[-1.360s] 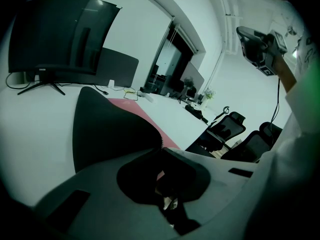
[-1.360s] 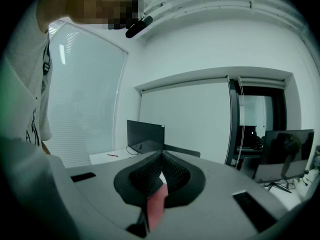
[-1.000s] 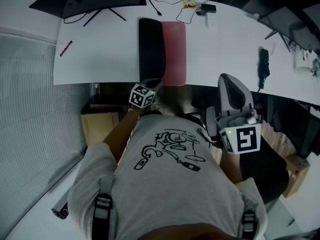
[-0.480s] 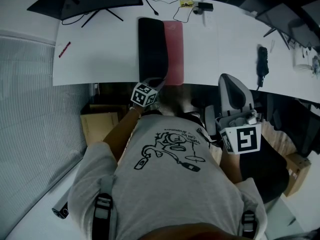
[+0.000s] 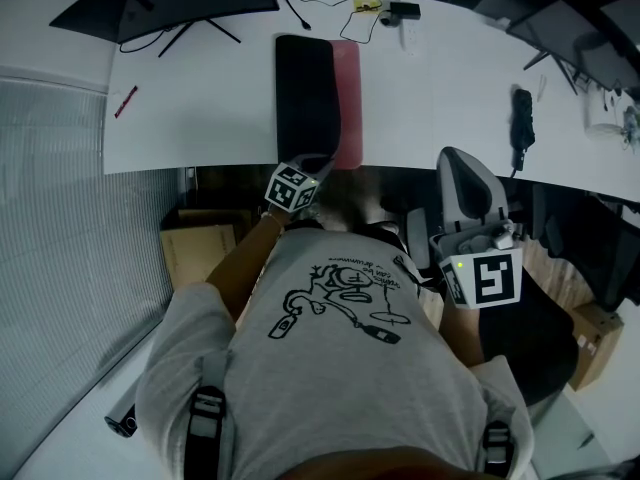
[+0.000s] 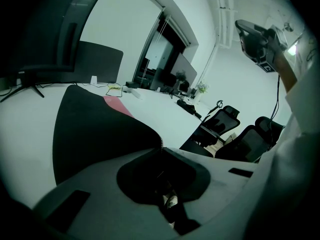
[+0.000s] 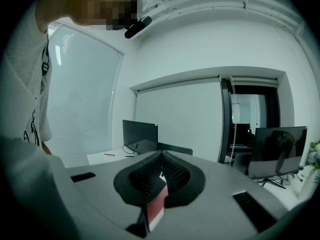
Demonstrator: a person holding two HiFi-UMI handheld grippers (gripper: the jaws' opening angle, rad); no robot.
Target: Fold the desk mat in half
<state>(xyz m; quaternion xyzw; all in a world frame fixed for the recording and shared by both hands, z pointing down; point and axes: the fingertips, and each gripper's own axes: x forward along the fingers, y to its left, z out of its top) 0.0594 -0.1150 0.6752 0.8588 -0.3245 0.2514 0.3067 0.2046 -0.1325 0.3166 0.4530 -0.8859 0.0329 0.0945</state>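
My left gripper (image 6: 161, 145) was clamped on the near corner of the desk mat (image 5: 305, 88). The mat lay on the white desk (image 5: 200, 118), its black half lying over most of the red. My right gripper (image 7: 161, 155) hung off the desk, jaws pressed together.

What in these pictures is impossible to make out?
Head view: where the left tongs pinch the desk mat, hidden behind the marker cube.
Head view: the mat's lower half, covered by the black flap; only a pink strip shows.
Head view: small things by the cables, too small.
Right gripper view: the red piece inside the right tongs, unidentifiable.
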